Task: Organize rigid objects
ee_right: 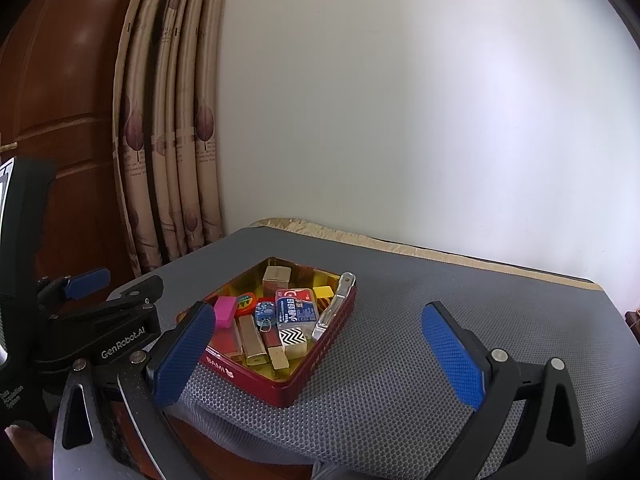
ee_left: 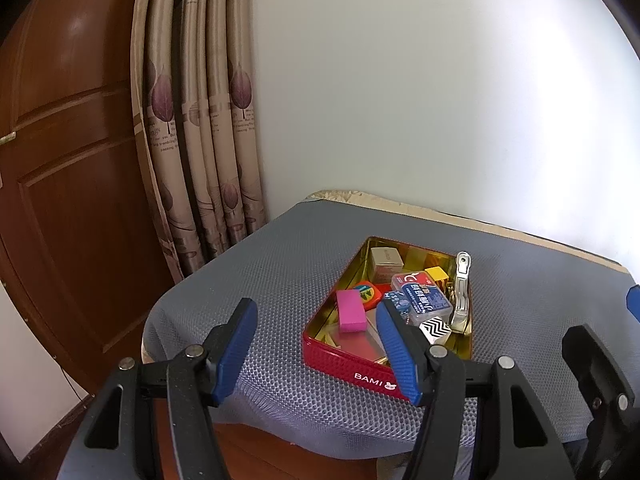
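A red BAMI tin (ee_left: 352, 368) with a gold inside sits on the grey mat; it also shows in the right wrist view (ee_right: 328, 344). It holds a pink eraser (ee_left: 350, 311), a blue-and-white card box (ee_left: 420, 298), a zigzag-patterned block (ee_left: 436, 329), a metal clip (ee_left: 462, 292), a yellow cube (ee_left: 436, 274) and other small items. My left gripper (ee_left: 316, 350) is open and empty, hovering near the tin's front left corner. My right gripper (ee_right: 320, 354) is open and empty, held before the tin's front right side.
The grey mesh mat (ee_right: 440, 320) covers a small table against a white wall. A patterned curtain (ee_left: 200, 140) and a brown wooden door (ee_left: 60, 160) stand to the left. The left gripper's body (ee_right: 100, 320) shows at the left of the right wrist view.
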Available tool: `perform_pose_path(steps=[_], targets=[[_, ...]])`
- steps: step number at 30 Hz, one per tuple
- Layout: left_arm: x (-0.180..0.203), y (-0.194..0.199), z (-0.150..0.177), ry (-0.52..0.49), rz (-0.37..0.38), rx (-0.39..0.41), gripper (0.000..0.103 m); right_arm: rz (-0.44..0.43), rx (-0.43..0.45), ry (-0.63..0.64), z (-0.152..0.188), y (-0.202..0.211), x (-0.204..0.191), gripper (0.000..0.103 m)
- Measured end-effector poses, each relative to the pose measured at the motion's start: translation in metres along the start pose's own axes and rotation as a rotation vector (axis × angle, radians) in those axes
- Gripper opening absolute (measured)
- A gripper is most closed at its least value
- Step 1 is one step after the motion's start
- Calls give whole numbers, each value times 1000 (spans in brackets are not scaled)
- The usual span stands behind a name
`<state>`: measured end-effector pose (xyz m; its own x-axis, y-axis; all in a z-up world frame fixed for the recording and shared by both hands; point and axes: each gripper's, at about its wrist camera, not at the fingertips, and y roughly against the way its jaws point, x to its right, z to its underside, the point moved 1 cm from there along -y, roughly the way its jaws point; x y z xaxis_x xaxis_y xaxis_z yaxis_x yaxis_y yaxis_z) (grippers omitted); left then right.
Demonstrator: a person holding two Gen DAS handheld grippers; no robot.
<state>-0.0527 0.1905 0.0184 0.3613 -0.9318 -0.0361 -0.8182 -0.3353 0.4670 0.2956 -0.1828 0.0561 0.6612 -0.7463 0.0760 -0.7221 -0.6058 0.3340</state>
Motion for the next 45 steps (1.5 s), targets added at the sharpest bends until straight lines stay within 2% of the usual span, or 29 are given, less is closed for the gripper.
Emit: perform_pose_path(steps=[20, 28, 45], targets=[[-2, -3, 0, 13, 12, -13, 63, 2, -5, 2, 0, -1, 0, 102], [-8, -10, 0, 48, 22, -46, 63, -4, -4, 3, 1, -1, 1, 102], [-5, -8, 1, 43, 7, -35, 63, -16, -18, 19, 4, -3, 5, 102]])
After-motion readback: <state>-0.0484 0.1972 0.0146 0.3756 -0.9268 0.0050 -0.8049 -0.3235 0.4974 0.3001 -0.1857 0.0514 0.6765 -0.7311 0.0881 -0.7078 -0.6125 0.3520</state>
